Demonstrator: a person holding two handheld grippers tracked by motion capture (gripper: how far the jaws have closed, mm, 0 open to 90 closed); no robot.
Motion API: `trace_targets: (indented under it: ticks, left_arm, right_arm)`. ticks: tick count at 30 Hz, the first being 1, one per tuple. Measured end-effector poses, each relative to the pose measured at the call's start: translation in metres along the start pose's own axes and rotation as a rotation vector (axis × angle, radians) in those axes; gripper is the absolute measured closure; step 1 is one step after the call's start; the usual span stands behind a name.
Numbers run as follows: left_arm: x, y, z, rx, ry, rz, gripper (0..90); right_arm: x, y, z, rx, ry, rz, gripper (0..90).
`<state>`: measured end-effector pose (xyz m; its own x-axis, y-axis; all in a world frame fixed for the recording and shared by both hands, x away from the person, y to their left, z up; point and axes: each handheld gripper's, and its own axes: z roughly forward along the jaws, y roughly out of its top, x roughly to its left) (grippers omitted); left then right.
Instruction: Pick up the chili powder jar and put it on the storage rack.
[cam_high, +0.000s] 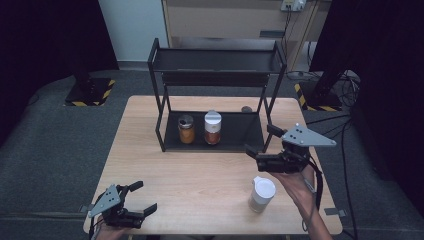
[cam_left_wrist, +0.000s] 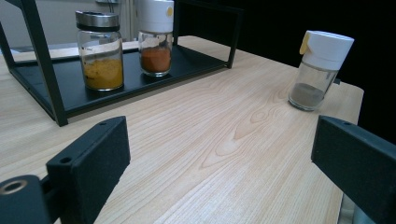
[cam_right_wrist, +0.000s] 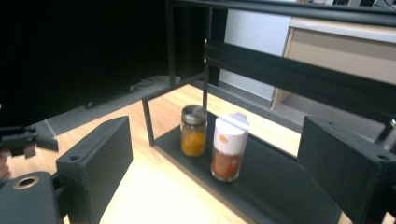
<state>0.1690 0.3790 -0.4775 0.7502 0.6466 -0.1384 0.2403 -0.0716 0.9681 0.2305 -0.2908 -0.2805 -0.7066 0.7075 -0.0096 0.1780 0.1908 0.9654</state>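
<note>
Two spice jars already stand on the bottom shelf of the black rack (cam_high: 159, 90) — a steel-lidded jar of yellow powder (cam_high: 186, 129) and, just beside it, a white-capped jar of red powder (cam_high: 212, 128). A third jar, the white-capped shaker (cam_high: 262, 194) with a little grey powder at its bottom, stands upright on the worktop (cam_high: 190, 175) near the front right corner, well apart from the rack.

The right tongs (cam_high: 260, 143) hover above the worktop between shaker and rack, jaws spread wide and holding nothing; they point toward the shelf rather than at the shaker. The left tongs (cam_high: 143, 198) rest low at the front left edge, likewise wide open and empty.

The step in hand looks like fetching the shaker for the shelf. To do it well, I would turn the right tongs back toward the shaker, come in level and low, and close on the glass body below the cap — the cap is wider and may slip or pop. Keeping the jar upright matters, and the free space to the right of the red jar seems the clear slot, entered under the upper tier.
</note>
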Motion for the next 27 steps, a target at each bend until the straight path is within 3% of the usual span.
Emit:
trace_targets:
  ticks: [12, 27]
  left_arm:
    - [-0.001, 0.000, 0.000, -0.006, -0.001, 0.004, 3.6]
    - [-0.003, 0.001, 0.000, -0.002, 0.009, 0.014, 3.6]
  right_arm:
    - [-0.009, -0.041, -0.043, -0.020, -0.043, 0.026, 10.4]
    - [-0.010, -0.087, -0.069, -0.008, -0.093, 0.042, 10.4]
